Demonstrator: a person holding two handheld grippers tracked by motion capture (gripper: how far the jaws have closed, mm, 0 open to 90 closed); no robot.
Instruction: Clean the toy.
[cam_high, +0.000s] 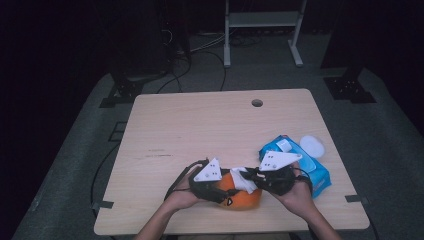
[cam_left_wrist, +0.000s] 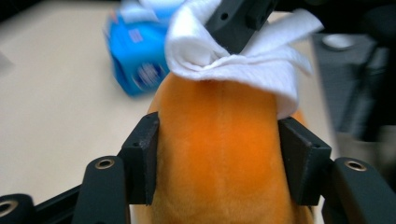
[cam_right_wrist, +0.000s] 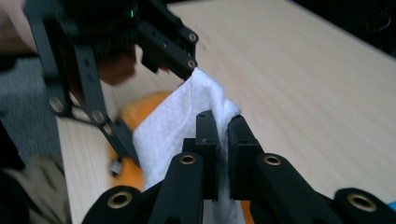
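Observation:
An orange plush toy (cam_high: 246, 200) lies near the table's front edge. My left gripper (cam_high: 226, 189) is shut on it; in the left gripper view both pads press the sides of the orange plush toy (cam_left_wrist: 219, 158). A white wipe (cam_left_wrist: 243, 65) is draped over the toy's far end. My right gripper (cam_right_wrist: 223, 135) is shut on that white wipe (cam_right_wrist: 173, 126), which hangs down onto the toy (cam_right_wrist: 140, 109). In the high view the right gripper (cam_high: 248, 176) meets the left one over the toy, with the wipe (cam_high: 242, 181) between them.
A blue pack of wipes (cam_high: 300, 160) lies just right of my hands, with a white round lid (cam_high: 312, 146) beside it. The wooden table (cam_high: 200, 125) has a cable hole (cam_high: 257, 103) near its far edge. A metal stand and cables stand on the floor beyond.

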